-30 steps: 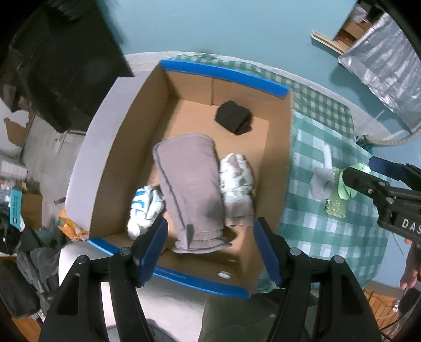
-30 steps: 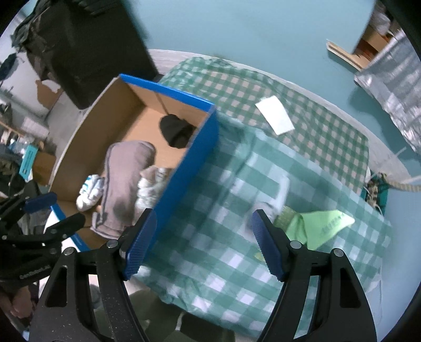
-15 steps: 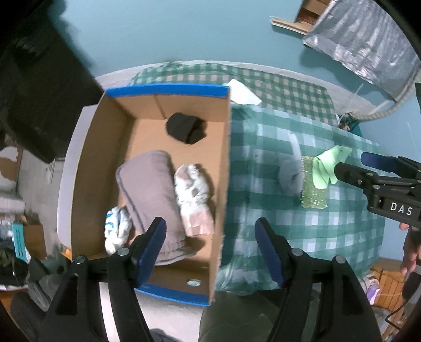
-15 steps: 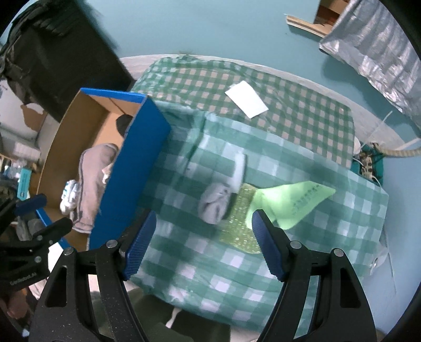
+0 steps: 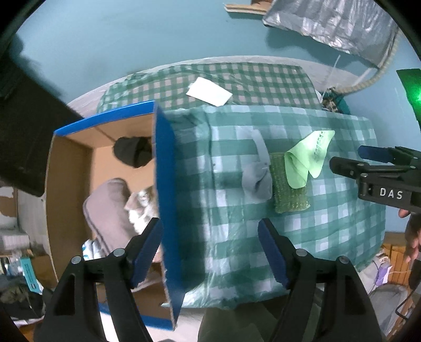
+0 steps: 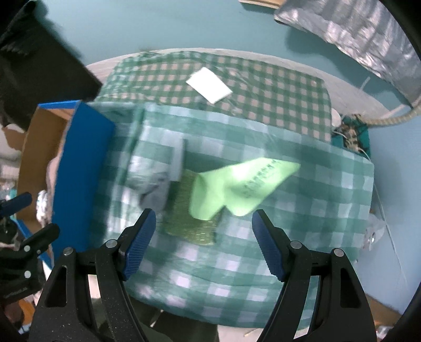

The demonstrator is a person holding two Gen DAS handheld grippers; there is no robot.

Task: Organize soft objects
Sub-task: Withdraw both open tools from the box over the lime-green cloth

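Observation:
A grey sock (image 5: 257,175), a green knitted sponge (image 5: 289,190) and a light green cloth (image 5: 306,157) lie together on the green checked table (image 5: 231,223). They also show, blurred, in the right wrist view: the sock (image 6: 155,184), the sponge (image 6: 192,223) and the cloth (image 6: 236,186). A blue-edged cardboard box (image 5: 165,200) stands left of the table and holds a grey towel (image 5: 108,210), a black cloth (image 5: 133,155) and pale bundles. My left gripper (image 5: 210,250) is open and empty, above the box's right wall. My right gripper (image 6: 202,239) is open and empty, above the sponge.
A white card (image 5: 209,91) lies on the far part of the table. A black case (image 5: 23,136) stands left of the box. A silver sheet (image 5: 331,23) lies on the blue floor at the back right. Cables (image 6: 352,131) lie at the table's right end.
Both grippers have moved to the right, from over the box to over the table. The sock, sponge and cloth now lie close under the right gripper. Both stay open.

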